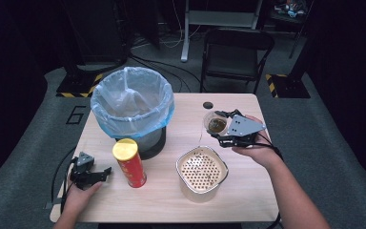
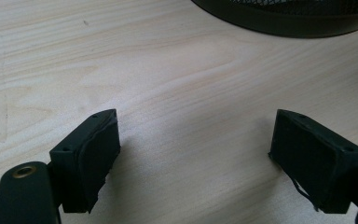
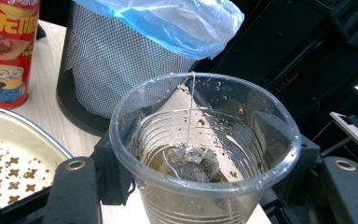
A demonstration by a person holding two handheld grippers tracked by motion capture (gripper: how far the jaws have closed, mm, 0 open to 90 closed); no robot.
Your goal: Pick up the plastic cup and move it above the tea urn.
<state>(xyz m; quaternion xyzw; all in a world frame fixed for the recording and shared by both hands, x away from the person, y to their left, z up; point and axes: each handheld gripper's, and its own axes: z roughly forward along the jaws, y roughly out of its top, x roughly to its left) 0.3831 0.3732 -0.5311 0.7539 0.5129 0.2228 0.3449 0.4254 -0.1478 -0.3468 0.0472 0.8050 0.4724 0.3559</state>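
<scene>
My right gripper [image 1: 219, 128] is shut on a clear plastic cup [image 3: 205, 154], held above the table right of centre. Inside the cup lies a wet tea bag [image 3: 189, 161] in brownish liquid, and its string runs up over the rim. The same cup [image 1: 216, 124] hangs just beyond a cream pot with a perforated insert [image 1: 201, 171]. My left gripper [image 1: 106, 171] rests low at the table's front left, open, and its jaws frame bare wood. In the left gripper view the gripper [image 2: 193, 154] holds nothing between its pads [image 2: 98, 154].
A mesh bin lined with a blue plastic bag [image 1: 132, 107] stands at the back left of the wooden table [image 1: 248, 200]. A red crisp can with a yellow lid [image 1: 129, 162] stands upright between the left gripper and the pot. A folding chair [image 1: 236, 52] stands behind the table.
</scene>
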